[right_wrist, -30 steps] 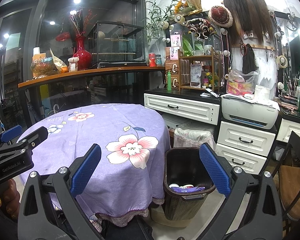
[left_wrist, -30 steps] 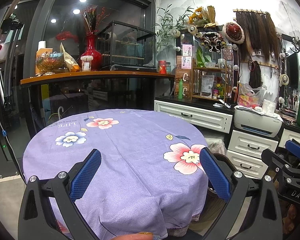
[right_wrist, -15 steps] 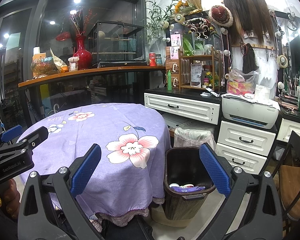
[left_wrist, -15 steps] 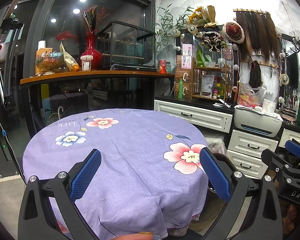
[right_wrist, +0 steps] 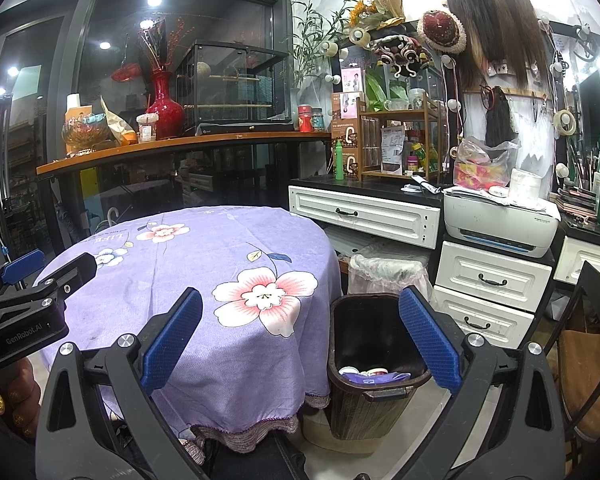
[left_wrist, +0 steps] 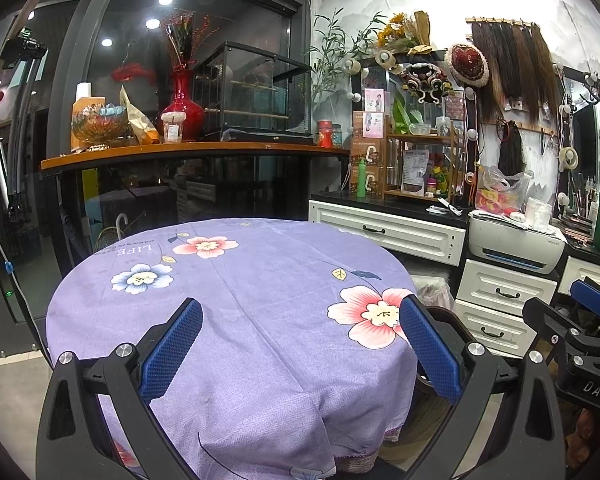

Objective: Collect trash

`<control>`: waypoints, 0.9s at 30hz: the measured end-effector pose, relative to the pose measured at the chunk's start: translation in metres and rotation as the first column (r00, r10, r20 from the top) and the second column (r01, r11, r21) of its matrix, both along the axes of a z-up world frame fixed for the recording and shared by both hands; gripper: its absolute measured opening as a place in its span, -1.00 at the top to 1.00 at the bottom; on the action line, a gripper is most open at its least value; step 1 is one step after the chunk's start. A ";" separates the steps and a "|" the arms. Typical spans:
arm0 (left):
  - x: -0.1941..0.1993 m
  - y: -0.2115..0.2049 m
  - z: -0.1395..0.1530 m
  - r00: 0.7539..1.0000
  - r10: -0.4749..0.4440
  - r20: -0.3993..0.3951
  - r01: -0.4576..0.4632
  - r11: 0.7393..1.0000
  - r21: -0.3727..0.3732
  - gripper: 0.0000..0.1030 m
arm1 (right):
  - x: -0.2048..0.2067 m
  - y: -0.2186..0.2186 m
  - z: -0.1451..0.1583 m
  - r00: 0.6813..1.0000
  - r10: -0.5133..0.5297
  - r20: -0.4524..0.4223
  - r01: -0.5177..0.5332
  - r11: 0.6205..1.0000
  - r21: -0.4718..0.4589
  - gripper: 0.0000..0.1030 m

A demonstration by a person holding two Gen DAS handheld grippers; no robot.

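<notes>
A round table under a purple flowered cloth fills the middle of both views, and I see no loose item on it. To its right on the floor stands a dark brown bin holding cups and a purple wrapper. My left gripper hangs open over the table's near edge, nothing between its blue pads. My right gripper is open too, spanning the table's right edge and the bin. The left gripper also shows at the left of the right wrist view, and the right gripper at the right of the left wrist view.
White drawer units with a printer on top line the wall behind the bin. A second bin lined with a pale bag stands behind the dark one. A chair is at far right. A wooden counter with a red vase runs behind the table.
</notes>
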State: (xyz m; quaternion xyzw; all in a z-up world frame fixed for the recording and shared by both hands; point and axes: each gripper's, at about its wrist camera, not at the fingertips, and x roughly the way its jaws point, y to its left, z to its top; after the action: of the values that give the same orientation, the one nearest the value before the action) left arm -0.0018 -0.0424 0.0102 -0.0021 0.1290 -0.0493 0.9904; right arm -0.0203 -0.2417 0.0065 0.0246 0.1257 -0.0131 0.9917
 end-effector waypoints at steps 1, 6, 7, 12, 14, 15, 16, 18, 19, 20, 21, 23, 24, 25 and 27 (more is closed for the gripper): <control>-0.001 0.000 -0.001 1.000 -0.001 0.001 0.001 1.000 0.000 -0.89 | 0.000 0.000 0.000 1.000 0.000 -0.001 0.000 1.000 0.000 -0.89; 0.000 0.001 -0.002 1.000 0.001 -0.002 -0.001 1.000 0.000 -0.89 | 0.001 -0.002 0.002 1.000 0.000 0.000 0.000 1.000 0.000 -0.89; -0.001 0.002 -0.002 1.000 0.000 -0.003 0.000 1.000 0.000 -0.89 | 0.000 0.000 0.000 1.000 0.001 0.000 -0.001 1.000 0.000 -0.89; 0.000 0.001 -0.002 1.000 -0.001 -0.003 0.001 1.000 0.001 -0.89 | 0.001 -0.002 0.003 1.000 0.001 -0.001 -0.001 1.000 0.000 -0.89; -0.001 0.001 -0.002 1.000 0.000 -0.004 0.000 1.000 0.002 -0.89 | 0.000 0.000 0.001 1.000 0.001 -0.002 -0.001 1.000 0.001 -0.89; 0.000 0.001 -0.002 1.000 0.001 -0.003 -0.001 1.000 0.001 -0.89 | 0.001 0.000 0.002 1.000 0.000 -0.001 0.000 1.000 0.000 -0.89; -0.001 0.001 -0.002 1.000 0.001 -0.003 -0.001 1.000 0.000 -0.89 | 0.001 0.000 0.001 1.000 0.000 -0.002 0.000 1.000 0.001 -0.89; 0.000 0.002 -0.002 1.000 0.000 -0.004 0.000 1.000 0.001 -0.89 | 0.001 -0.001 0.003 1.000 0.000 -0.002 0.000 1.000 0.001 -0.89; 0.000 0.002 -0.002 1.000 -0.001 -0.004 0.001 1.000 0.001 -0.89 | 0.001 0.000 0.001 1.000 0.000 -0.002 0.000 1.000 0.001 -0.89; -0.001 0.002 -0.002 1.000 -0.001 -0.004 0.001 1.000 0.001 -0.89 | 0.001 0.000 0.001 1.000 0.001 -0.002 -0.001 1.000 0.001 -0.89; 0.001 0.002 -0.001 1.000 0.000 -0.003 0.000 1.000 0.002 -0.89 | 0.001 -0.001 0.003 1.000 0.000 -0.002 0.000 1.000 0.001 -0.89; -0.001 0.002 -0.002 1.000 -0.001 -0.003 0.001 1.000 0.002 -0.89 | 0.001 -0.001 0.003 1.000 0.000 -0.002 0.000 1.000 0.001 -0.89; 0.000 0.002 -0.002 1.000 0.000 -0.004 0.000 1.000 0.002 -0.89 | 0.001 0.000 0.002 1.000 0.000 -0.002 0.000 1.000 0.000 -0.89; -0.001 0.002 -0.002 1.000 -0.001 -0.004 0.001 1.000 0.001 -0.89 | 0.001 0.000 0.002 1.000 0.000 -0.002 0.000 1.000 0.001 -0.89; 0.001 0.002 -0.001 1.000 0.000 -0.004 0.000 1.000 0.001 -0.89 | 0.001 0.000 0.002 1.000 0.000 -0.003 0.000 1.000 0.001 -0.89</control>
State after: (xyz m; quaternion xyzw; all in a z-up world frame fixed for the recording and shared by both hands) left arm -0.0008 -0.0406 0.0097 -0.0015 0.1309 -0.0491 0.9902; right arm -0.0194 -0.2416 0.0084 0.0251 0.1273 -0.0129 0.9915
